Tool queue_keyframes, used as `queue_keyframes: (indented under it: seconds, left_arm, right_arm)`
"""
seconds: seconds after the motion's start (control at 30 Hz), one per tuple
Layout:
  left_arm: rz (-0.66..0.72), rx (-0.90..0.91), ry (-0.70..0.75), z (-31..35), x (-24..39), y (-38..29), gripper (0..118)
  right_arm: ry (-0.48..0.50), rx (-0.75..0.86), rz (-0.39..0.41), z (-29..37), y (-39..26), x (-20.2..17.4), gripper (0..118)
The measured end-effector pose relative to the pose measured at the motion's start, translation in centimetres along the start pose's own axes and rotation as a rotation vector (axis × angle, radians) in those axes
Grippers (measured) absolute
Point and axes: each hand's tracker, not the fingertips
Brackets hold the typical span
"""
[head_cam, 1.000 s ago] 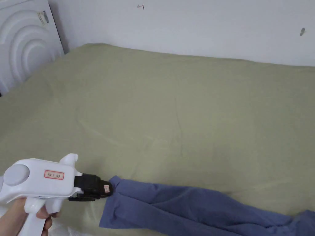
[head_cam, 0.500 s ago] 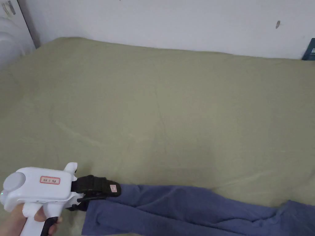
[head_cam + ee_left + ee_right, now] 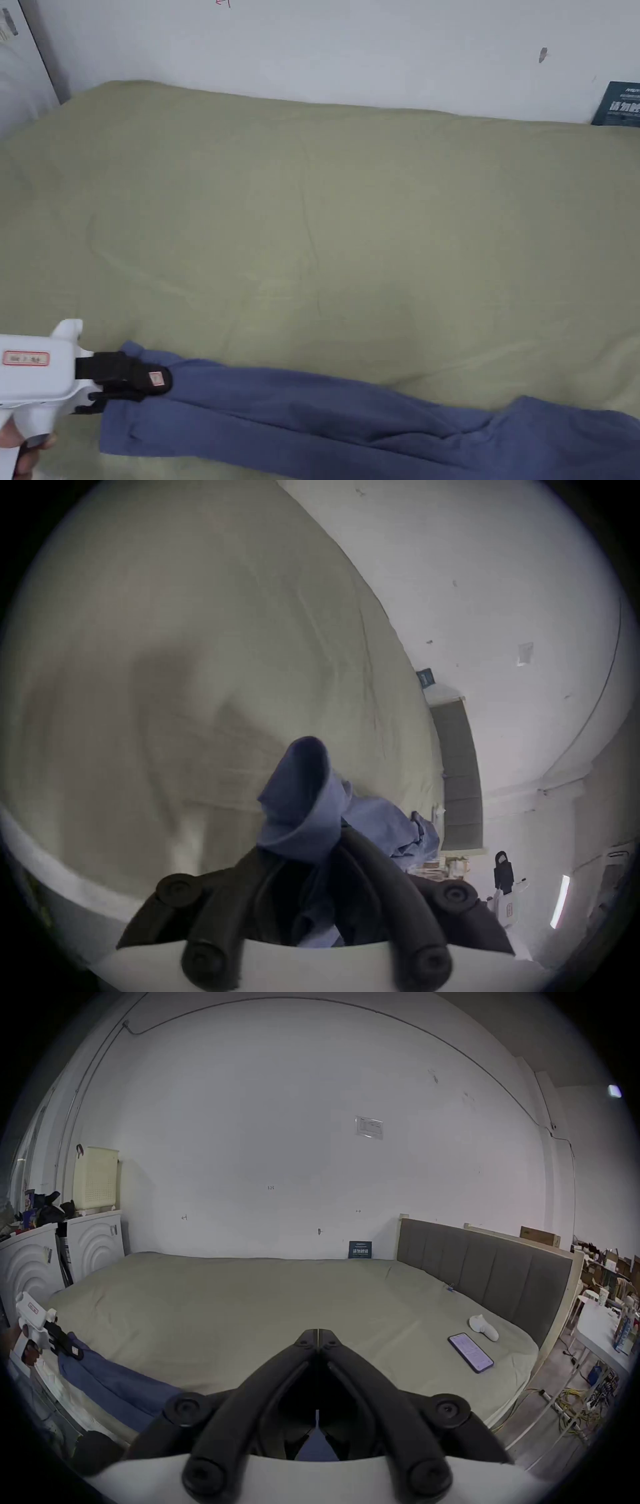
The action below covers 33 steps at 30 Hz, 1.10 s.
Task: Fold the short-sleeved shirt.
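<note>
Left tool [image 3: 147,382] clenched on one end of the soft blue knit short-sleeved shirt [image 3: 325,419], bunched lengthwise along the olive-green bed [image 3: 350,237].
Right tool [image 3: 318,1333] closed, blue cloth beneath it, grip unclear; light, limp fabric should droop, so hold corners.

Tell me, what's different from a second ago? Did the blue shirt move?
Hardly anything. Mostly the head camera swung, so everything slid left in the picture. The left hand-held gripper seems to have drawn the shirt slightly left along the bed. It stayed shut on the shirt's end, and the shirt stayed stretched out along the near edge.
</note>
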Motion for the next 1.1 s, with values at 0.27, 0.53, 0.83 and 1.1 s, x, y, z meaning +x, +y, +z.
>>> queue_keyframes:
  seconds: [0.27,0.53,0.83,1.1]
  left_arm:
    - [-0.169,0.029,0.195,2.1,8.0,-2.0,10]
    - [-0.48,0.005,0.376,-3.8,21.1,-6.7,10]
    - [-0.614,-0.098,0.351,-18.9,25.0,-12.4,118]
    - [-0.535,-0.038,0.195,-15.2,24.3,-11.9,112]
  right_arm:
    - [0.053,0.002,-0.018,0.1,-0.3,0.0,0]
    - [0.044,-0.015,-0.062,1.0,-1.5,1.9,0]
    - [-0.018,-0.043,-0.126,1.6,-2.8,4.8,0]
    - [-0.044,-0.074,-0.139,1.5,-3.2,6.1,0]
